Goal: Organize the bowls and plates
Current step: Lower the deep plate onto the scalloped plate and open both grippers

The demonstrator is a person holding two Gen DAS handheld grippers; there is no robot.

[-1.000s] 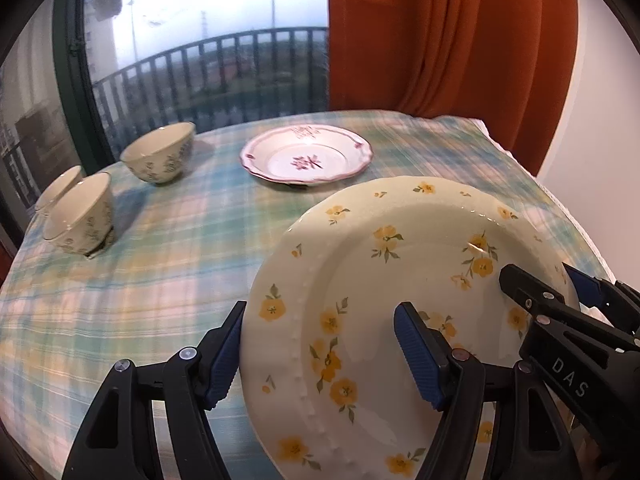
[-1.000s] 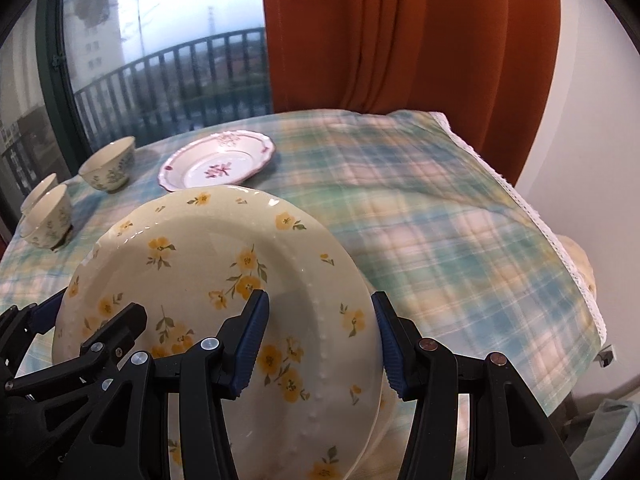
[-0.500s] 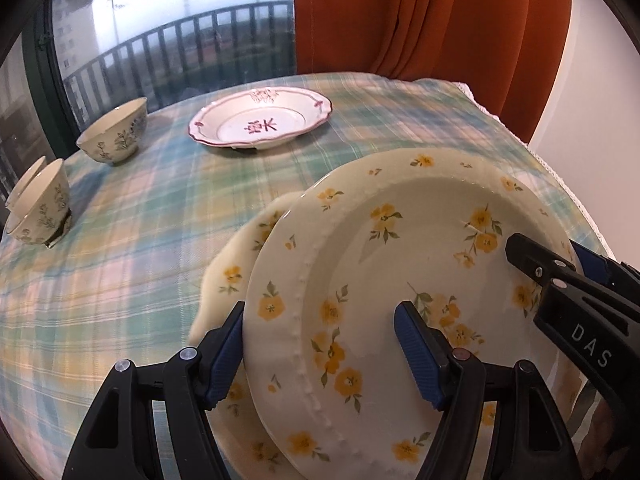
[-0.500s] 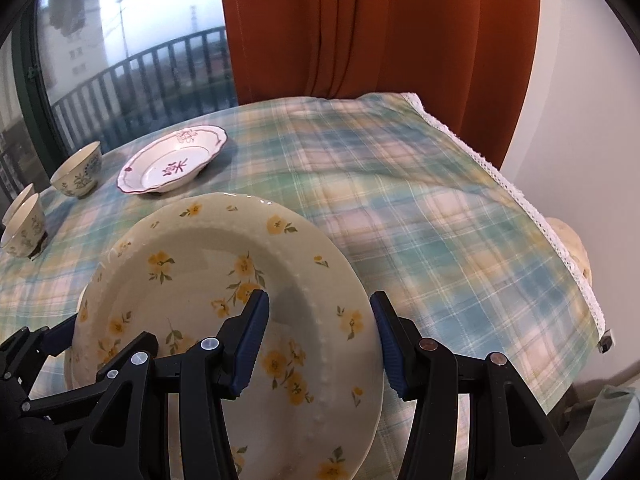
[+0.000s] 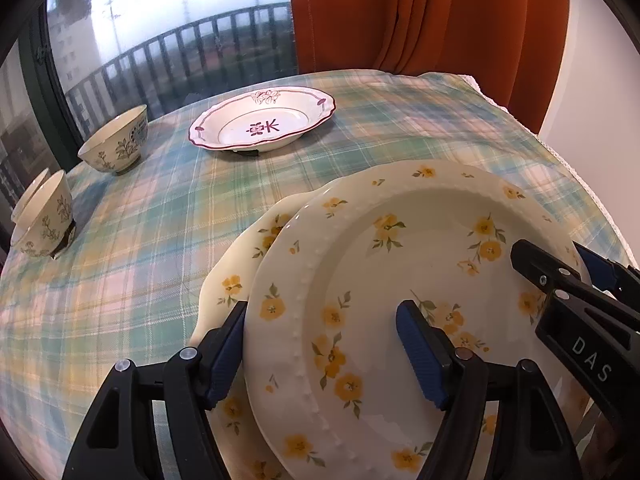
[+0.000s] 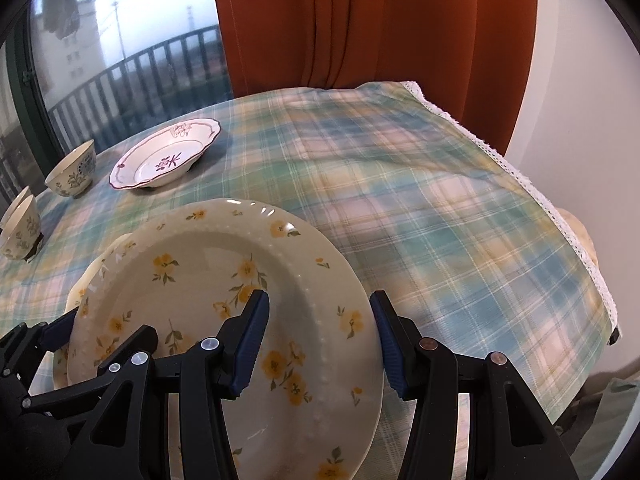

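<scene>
Cream yellow-flowered ceramic plate: we grip its opposite rims with left gripper and right gripper, and should centre it over matching lower plate in the lower frame before releasing.

A home dining spot: plaid tablecloth, orange curtain, balcony railing.
</scene>
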